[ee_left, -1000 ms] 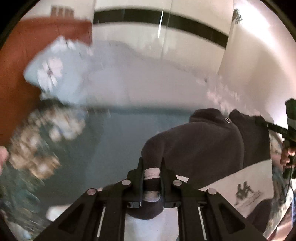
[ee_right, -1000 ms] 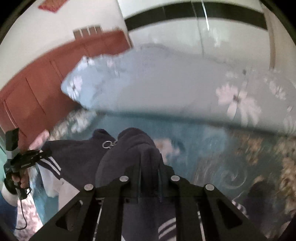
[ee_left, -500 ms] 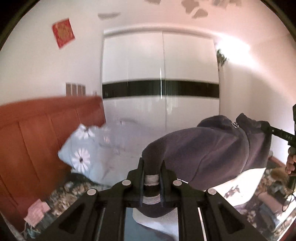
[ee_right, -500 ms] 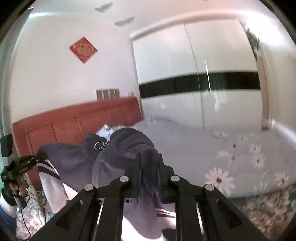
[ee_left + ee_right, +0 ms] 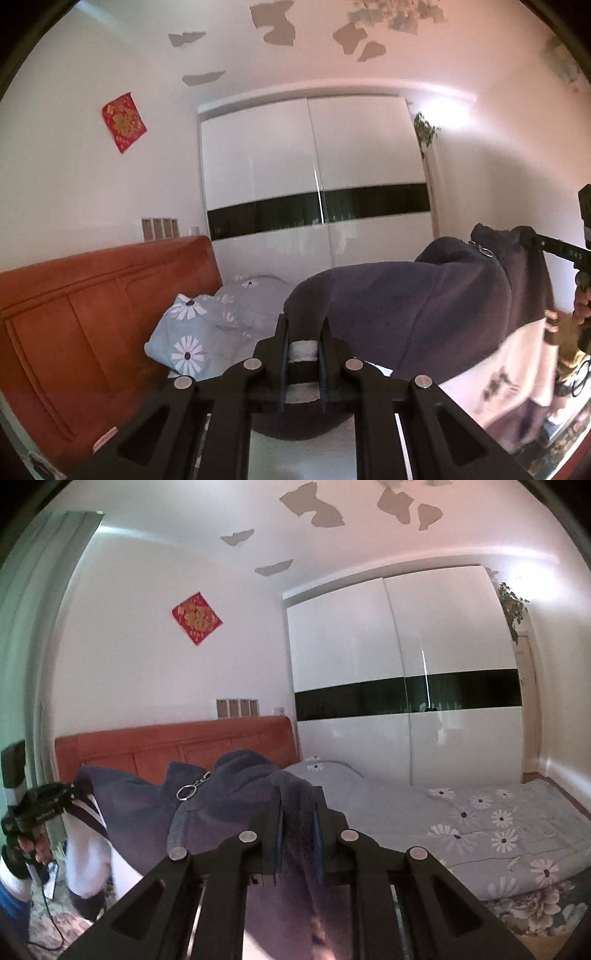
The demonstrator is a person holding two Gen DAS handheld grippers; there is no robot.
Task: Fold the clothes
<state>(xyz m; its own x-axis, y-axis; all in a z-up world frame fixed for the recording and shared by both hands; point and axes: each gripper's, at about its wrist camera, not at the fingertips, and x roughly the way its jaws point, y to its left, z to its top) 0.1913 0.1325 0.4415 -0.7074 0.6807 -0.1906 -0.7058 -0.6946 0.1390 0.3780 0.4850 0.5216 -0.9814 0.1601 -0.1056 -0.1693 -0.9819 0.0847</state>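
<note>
Jacket (image 5: 424, 306): dark fleece with white lower panels, hung in the air between the two grippers; lower right of the left view, lower left and centre of the right view. Held by two points on its top edge, probably so it drops flat and can be squared before the first fold.

Left gripper (image 5: 303, 328): bottom centre of its view, jaws clamped on a dark-and-white striped edge of the jacket.

Right gripper (image 5: 297, 808): bottom centre of its view, jaws clamped on a bunch of dark fleece; zip pull ring (image 5: 183, 793) dangles just to its left.

Bed (image 5: 480, 823): floral cover, right of frame, below the jacket; the likely laying surface.

Headboard (image 5: 92, 295): orange-brown, left.

Wardrobe (image 5: 406, 664): white with a black band, behind.
</note>
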